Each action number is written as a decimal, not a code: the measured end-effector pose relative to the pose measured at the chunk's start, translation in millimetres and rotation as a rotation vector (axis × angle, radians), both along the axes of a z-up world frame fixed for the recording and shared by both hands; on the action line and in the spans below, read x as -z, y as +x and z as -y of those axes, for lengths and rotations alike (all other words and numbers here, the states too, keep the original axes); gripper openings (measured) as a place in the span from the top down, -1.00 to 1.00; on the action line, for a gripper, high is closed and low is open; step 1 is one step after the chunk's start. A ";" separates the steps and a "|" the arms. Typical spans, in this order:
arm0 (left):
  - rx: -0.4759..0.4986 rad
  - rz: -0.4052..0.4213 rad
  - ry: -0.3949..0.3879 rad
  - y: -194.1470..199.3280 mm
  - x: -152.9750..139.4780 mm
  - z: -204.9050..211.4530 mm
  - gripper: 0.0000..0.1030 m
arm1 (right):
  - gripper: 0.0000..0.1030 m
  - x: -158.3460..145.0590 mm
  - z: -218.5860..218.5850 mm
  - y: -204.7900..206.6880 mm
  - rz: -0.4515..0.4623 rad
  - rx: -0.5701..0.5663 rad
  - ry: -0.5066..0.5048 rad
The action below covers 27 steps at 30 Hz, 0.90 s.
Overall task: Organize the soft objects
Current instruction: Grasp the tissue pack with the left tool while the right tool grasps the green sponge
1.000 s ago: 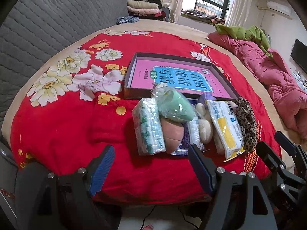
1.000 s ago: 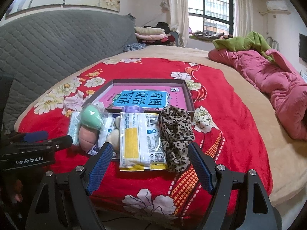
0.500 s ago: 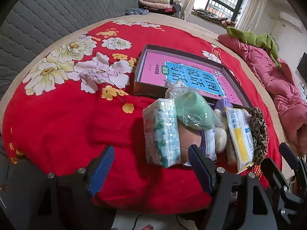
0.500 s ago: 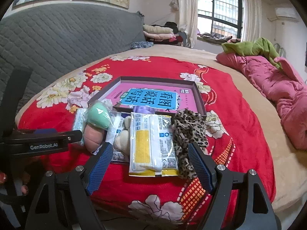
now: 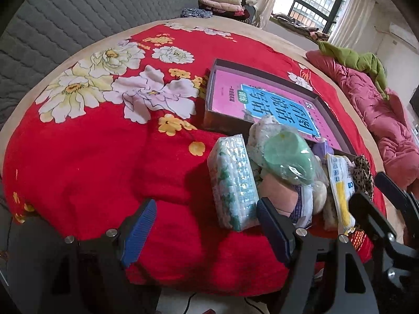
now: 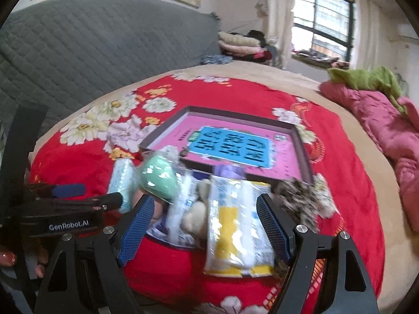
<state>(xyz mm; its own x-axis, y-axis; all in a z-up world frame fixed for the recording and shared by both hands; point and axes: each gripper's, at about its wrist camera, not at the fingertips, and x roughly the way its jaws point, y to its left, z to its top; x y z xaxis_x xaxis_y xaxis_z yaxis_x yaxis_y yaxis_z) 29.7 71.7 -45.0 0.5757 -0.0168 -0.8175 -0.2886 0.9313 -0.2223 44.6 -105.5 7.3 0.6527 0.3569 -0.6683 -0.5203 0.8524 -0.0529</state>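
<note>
red floral blanket [image 5: 86, 162] covers the bed, and the soft objects lie bunched at its near edge, just in front of a shallow box [image 6: 301, 141] lined pink and blue, probably where they are meant to go. from the left: a wrapped tissue pack [image 5: 233, 183], a bagged green sponge [image 5: 288, 159] atop a peach one [image 5: 277, 196], a yellow-and-white packet [image 6: 235, 225] and a leopard-print scrunchie [image 6: 298, 204]. the left hand-held gripper [image 5: 207, 233] hovers with jaws spread wide and empty, the tissue pack near its right finger, likely lining up a first pick. the right hand-held gripper [image 6: 207, 230] is likewise agape, holding nothing, framing the packet. nothing sits in the box yet, so the sorting seems barely begun.
</note>
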 end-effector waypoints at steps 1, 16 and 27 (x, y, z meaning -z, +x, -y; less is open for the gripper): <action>-0.001 -0.001 -0.007 0.1 0.7 -1.3 -0.52 | -0.58 0.9 -5.0 3.1 -0.007 -0.021 -0.009; 0.070 -0.035 -0.178 14.4 16.1 -30.1 -0.52 | -0.58 21.5 -46.7 46.6 -0.079 -0.237 -0.079; 0.163 -0.042 -0.205 29.6 21.7 -22.1 -0.51 | 0.19 29.9 -57.6 62.9 -0.173 -0.343 -0.046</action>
<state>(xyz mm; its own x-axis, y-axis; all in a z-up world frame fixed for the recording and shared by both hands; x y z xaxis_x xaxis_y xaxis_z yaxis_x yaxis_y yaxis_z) 59.3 93.8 -66.7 0.5173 -0.2745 -0.8106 -0.1510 0.9030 -0.4022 107.5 -47.9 -22.6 0.3773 0.5017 -0.7784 -0.7791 0.6263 0.0261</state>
